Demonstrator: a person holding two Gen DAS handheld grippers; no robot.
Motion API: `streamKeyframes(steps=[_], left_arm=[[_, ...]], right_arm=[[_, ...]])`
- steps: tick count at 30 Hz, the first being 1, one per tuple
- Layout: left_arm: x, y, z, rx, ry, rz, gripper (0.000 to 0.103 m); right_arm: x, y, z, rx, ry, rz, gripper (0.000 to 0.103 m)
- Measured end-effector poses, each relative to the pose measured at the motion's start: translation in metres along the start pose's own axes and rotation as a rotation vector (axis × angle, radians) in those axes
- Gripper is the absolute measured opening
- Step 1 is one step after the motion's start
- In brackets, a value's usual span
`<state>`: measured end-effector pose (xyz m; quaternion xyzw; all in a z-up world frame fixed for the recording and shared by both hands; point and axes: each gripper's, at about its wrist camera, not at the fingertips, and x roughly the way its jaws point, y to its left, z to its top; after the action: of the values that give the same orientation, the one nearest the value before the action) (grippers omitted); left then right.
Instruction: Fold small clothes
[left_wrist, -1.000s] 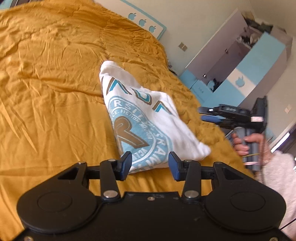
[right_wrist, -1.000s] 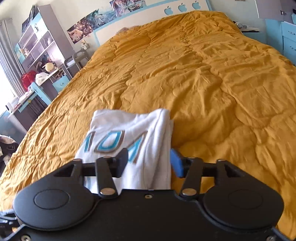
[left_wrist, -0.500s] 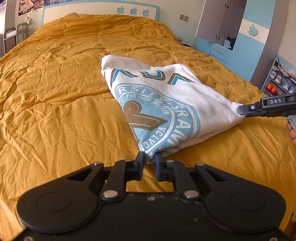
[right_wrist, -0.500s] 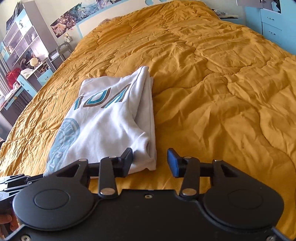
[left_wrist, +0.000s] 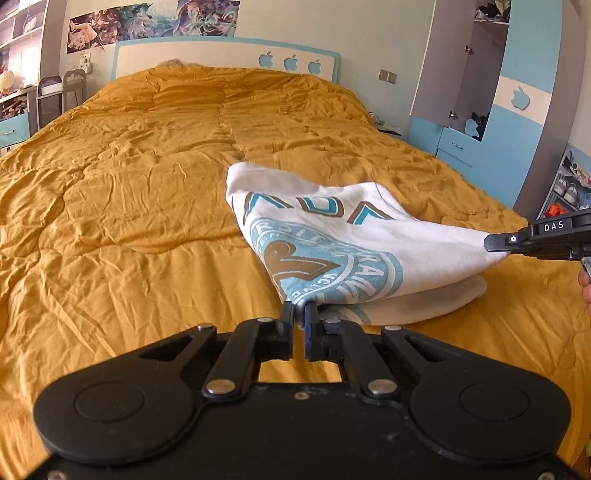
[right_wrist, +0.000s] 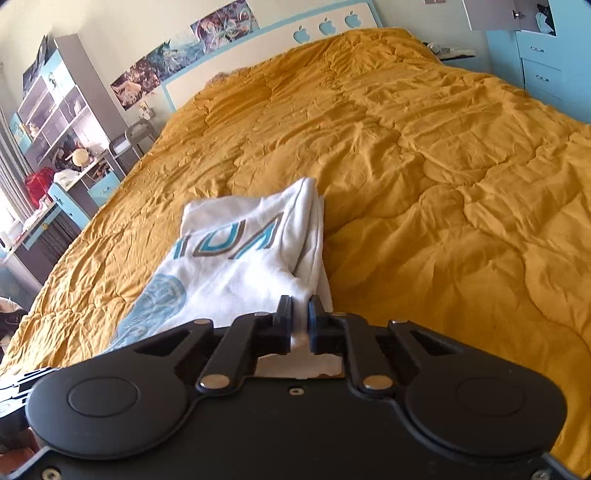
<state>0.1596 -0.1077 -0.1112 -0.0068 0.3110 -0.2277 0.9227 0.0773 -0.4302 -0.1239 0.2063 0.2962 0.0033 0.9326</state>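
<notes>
A white T-shirt (left_wrist: 343, 236) with a blue and brown round print lies partly folded on the mustard quilt (left_wrist: 147, 184). My left gripper (left_wrist: 300, 312) is shut on the shirt's near left corner and holds it a little above the quilt. My right gripper (right_wrist: 300, 306) is shut on the shirt's (right_wrist: 243, 258) near right corner. The right gripper also shows in the left wrist view (left_wrist: 495, 242), pinching the corner at the right. The shirt's near edge is lifted between both grippers; its far end rests on the quilt. A lower layer lies beneath.
The quilt (right_wrist: 443, 166) covers a wide bed with a white and blue headboard (left_wrist: 221, 55). A blue wardrobe (left_wrist: 509, 110) stands to the right of the bed. A desk and shelves (right_wrist: 55, 129) stand to its left.
Both grippers have closed on the shirt's near corners; the right was open half a second ago. The near edge of the shirt has risen off the quilt.
</notes>
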Motion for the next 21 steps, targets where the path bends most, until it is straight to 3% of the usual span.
streamKeyframes(steps=[3, 7, 9, 12, 17, 21], left_arm=[[0.01, 0.003, 0.0, -0.023, 0.054, -0.004, 0.002], [0.033, 0.009, -0.025, -0.061, 0.173, -0.005, 0.002], [0.037, 0.011, -0.031, -0.064, 0.193, -0.004, 0.002], [0.031, 0.014, -0.026, -0.087, 0.199, -0.017, 0.002], [-0.012, 0.012, -0.003, -0.084, 0.098, 0.026, 0.003], [-0.024, 0.012, 0.02, -0.165, 0.019, -0.064, 0.007]], right_arm=[[0.01, -0.007, -0.002, 0.032, 0.039, -0.011, 0.008], [0.04, -0.022, -0.028, 0.057, 0.138, -0.057, 0.008], [0.044, -0.027, -0.037, 0.07, 0.135, -0.055, 0.008], [0.035, -0.029, -0.037, 0.093, 0.104, -0.053, 0.018], [0.008, -0.015, -0.014, 0.031, -0.042, -0.023, 0.019], [0.017, 0.005, 0.009, -0.025, -0.084, 0.071, 0.019]])
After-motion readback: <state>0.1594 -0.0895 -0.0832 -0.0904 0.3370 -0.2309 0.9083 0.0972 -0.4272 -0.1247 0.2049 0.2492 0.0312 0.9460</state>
